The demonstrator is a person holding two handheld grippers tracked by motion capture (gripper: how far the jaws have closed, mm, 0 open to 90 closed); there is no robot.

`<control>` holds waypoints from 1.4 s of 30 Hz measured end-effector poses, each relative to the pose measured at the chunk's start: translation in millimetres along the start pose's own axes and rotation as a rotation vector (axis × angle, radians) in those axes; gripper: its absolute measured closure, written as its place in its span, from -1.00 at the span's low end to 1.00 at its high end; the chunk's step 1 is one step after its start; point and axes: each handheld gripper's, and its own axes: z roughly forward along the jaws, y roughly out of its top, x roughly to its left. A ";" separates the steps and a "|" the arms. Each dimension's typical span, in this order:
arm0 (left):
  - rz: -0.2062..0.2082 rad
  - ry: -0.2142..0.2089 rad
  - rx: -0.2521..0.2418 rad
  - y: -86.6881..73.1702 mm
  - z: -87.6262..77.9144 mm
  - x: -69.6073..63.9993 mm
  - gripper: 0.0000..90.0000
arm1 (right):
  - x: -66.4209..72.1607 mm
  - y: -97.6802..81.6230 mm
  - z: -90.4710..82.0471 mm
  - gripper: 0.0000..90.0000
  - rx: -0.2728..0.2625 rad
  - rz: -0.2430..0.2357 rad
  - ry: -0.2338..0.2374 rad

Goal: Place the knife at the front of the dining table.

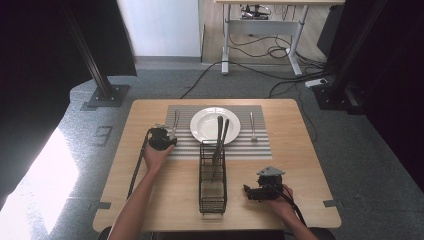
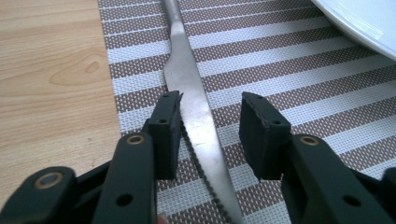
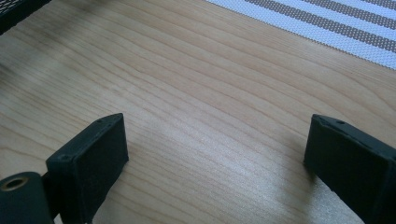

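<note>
A steel knife point(image 2: 187, 79) with a serrated edge lies on the striped placemat point(image 2: 280, 70), left of the white plate point(image 1: 215, 125). My left gripper point(image 2: 210, 105) is open and low over the mat, its jaws on either side of the blade; the left jaw sits almost against the blade and a gap remains on the right. In the high view the left gripper point(image 1: 161, 137) is at the knife's point(image 1: 175, 122) near end. My right gripper point(image 3: 217, 126) is wide open over bare wood, and in the high view this right gripper point(image 1: 262, 190) rests at the front right.
A black wire basket point(image 1: 212, 185) stands in the middle of the table, with two utensils point(image 1: 220, 137) leaning out toward the plate. A fork point(image 1: 252, 125) lies on the mat right of the plate. The plate's rim point(image 2: 359, 28) is just right of the left gripper.
</note>
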 end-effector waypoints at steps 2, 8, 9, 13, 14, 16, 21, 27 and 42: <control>-0.005 -0.004 -0.001 -0.1 0.0 -0.1 0.29 | 0.0 0.0 0.0 -0.86 0.000 0.000 0.000; -0.007 -0.016 -0.004 -0.6 -0.2 -0.8 0.22 | 0.1 -0.1 -0.1 -0.86 0.000 -0.001 -0.001; 0.000 -0.018 -0.007 -0.8 0.0 -1.2 0.18 | 0.1 -0.1 -0.2 -0.86 0.000 -0.001 0.000; 0.018 -0.067 -0.030 0.2 -4.7 0.7 -0.01 | -0.1 -0.3 -0.3 -0.86 0.000 -0.002 0.002; 0.018 -0.067 -0.030 0.2 -4.7 0.7 -0.03 | -0.1 -0.3 -0.3 -0.86 0.000 -0.002 0.002; 0.003 -0.091 -0.045 1.3 -10.4 2.7 -0.04 | -0.2 -0.3 -0.3 -0.86 0.000 -0.004 0.003; -0.001 -0.112 -0.073 -0.6 -28.3 6.5 -0.05 | -0.3 -0.5 -0.5 -0.86 0.000 -0.005 0.004; 0.049 -0.114 -0.088 -6.6 -44.8 1.7 -0.07 | -0.6 -0.6 -0.6 -0.86 -0.001 -0.008 0.006; 0.099 -0.202 -0.123 -43.1 -99.7 -17.2 -0.09 | -0.9 -0.9 -0.9 -0.86 -0.001 -0.012 0.009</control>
